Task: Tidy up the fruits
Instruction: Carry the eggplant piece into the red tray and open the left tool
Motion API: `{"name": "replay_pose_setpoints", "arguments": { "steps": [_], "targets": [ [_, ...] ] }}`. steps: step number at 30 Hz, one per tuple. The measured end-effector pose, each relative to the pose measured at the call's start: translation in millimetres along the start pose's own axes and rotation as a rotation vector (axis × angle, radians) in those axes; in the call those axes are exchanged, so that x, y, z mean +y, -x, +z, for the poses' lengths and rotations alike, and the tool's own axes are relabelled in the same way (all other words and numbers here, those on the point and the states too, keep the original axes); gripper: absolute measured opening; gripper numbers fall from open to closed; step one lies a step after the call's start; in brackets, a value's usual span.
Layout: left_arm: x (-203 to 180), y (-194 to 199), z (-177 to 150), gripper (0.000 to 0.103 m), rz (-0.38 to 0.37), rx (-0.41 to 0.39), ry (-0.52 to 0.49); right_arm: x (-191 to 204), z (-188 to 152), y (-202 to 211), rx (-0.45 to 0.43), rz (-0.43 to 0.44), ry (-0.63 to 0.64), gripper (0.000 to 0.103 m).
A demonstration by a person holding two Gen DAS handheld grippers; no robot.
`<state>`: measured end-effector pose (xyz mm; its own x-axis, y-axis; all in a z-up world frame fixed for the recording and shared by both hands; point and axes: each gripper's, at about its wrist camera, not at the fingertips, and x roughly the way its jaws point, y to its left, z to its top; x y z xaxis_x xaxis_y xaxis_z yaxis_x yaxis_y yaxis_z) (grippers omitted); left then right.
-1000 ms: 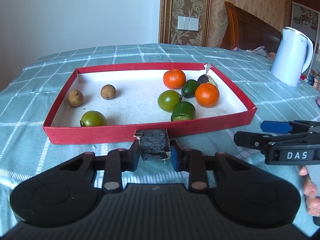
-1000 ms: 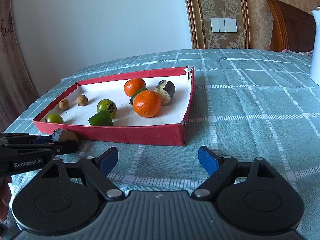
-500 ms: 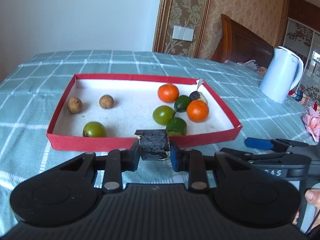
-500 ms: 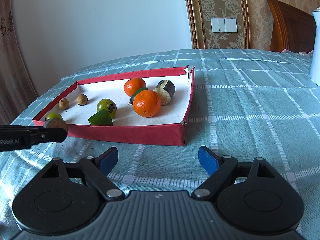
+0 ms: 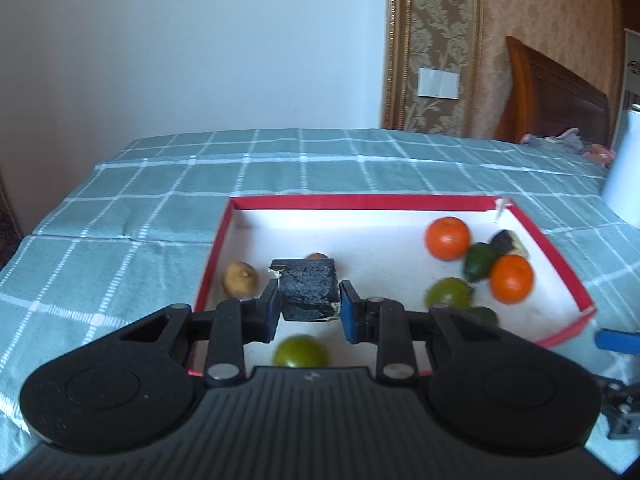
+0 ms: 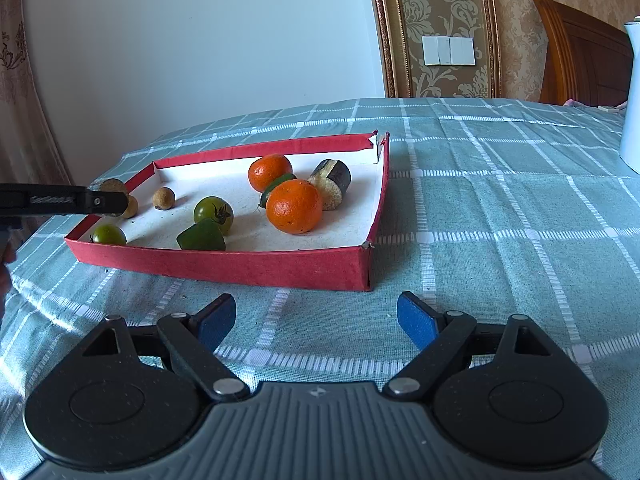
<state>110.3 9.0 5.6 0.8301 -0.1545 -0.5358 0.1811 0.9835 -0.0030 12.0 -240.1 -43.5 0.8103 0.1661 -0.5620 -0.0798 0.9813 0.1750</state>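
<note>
Fruits lie in red tray (image 6: 256,268) on teal checked cloth (image 6: 500,216): two tangerines (image 6: 294,206), green tomatoes (image 6: 213,209), longans (image 6: 163,198), dark eggplant chunk (image 6: 332,184). Left gripper (image 5: 308,300) clamps a dark eggplant piece (image 5: 307,290) above tray's near-left corner. Right gripper (image 6: 316,322), jaws spread w/ nothing between, hovers over cloth in front of tray. Lettering on left gripper's side too blurred to read.

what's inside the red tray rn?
In the red tray: two oranges, three green tomatoes, green chunks, an eggplant piece, two longans. Left gripper partly hides one longan.
</note>
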Motion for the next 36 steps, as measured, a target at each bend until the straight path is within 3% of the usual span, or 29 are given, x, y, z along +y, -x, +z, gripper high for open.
{"name": "replay_pose_setpoints", "arguments": {
  "steps": [12, 18, 29, 36],
  "targets": [
    [16.5, -46.3, 5.2, 0.027, 0.021, 0.044, 0.036, 0.1, -0.1, 0.5, 0.005, -0.005, 0.013, 0.089],
    [19.4, -56.1, 3.3, 0.027, 0.000, 0.054, 0.041, 1.8, -0.1, 0.0, 0.009, -0.011, 0.023, 0.089],
    [11.3, -60.0, -3.8, 0.029, 0.029, 0.032, -0.012, 2.2, -0.3, -0.2, 0.010, -0.012, 0.024, 0.090],
    [6.0, -58.2, -5.4, 0.039, 0.028, 0.034, -0.031, 2.4, -0.2, -0.2, 0.010, -0.012, 0.025, 0.090]
  ]
}}
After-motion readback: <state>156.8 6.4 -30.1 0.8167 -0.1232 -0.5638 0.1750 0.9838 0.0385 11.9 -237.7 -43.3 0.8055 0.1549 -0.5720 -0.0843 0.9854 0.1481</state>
